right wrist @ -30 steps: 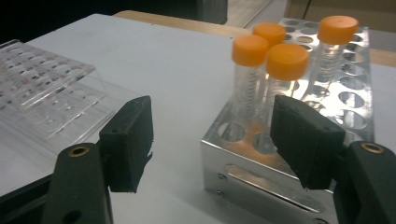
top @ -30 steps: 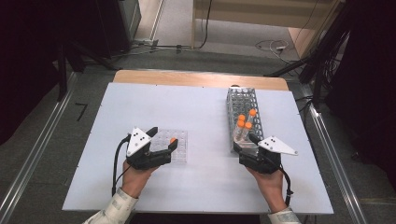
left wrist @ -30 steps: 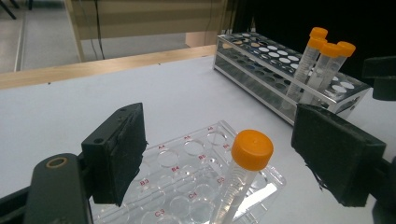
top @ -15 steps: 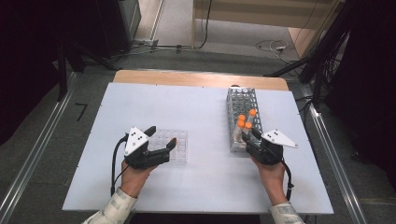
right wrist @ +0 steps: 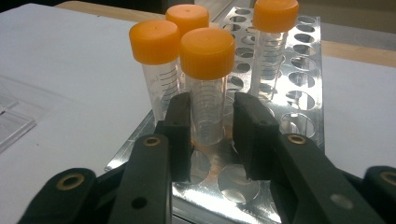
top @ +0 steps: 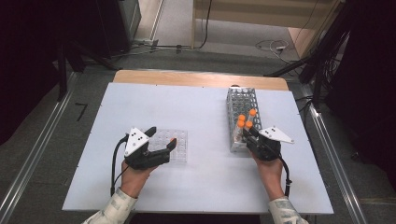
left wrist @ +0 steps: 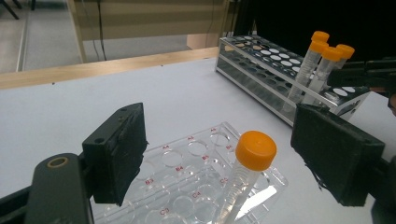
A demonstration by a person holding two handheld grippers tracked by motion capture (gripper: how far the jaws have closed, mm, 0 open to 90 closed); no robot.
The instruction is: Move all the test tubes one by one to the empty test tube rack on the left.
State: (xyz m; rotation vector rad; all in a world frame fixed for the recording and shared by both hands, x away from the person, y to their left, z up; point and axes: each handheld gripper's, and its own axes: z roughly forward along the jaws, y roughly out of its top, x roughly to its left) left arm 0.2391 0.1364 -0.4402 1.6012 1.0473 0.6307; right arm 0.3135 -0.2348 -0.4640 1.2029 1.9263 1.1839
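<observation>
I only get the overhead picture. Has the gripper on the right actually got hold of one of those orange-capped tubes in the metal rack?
Observer: Not quite. The right gripper has just been closing its jaws around the front tube; a sliver of gap seems to remain at one pad.
Operator: How many tubes stand in that rack?
Observer: Four, all with orange caps, in the near end of the metal rack.
Operator: And the other gripper?
Observer: The left gripper is open. A tilted tube stands in the clear plate between its jaws, touching neither pad.
</observation>
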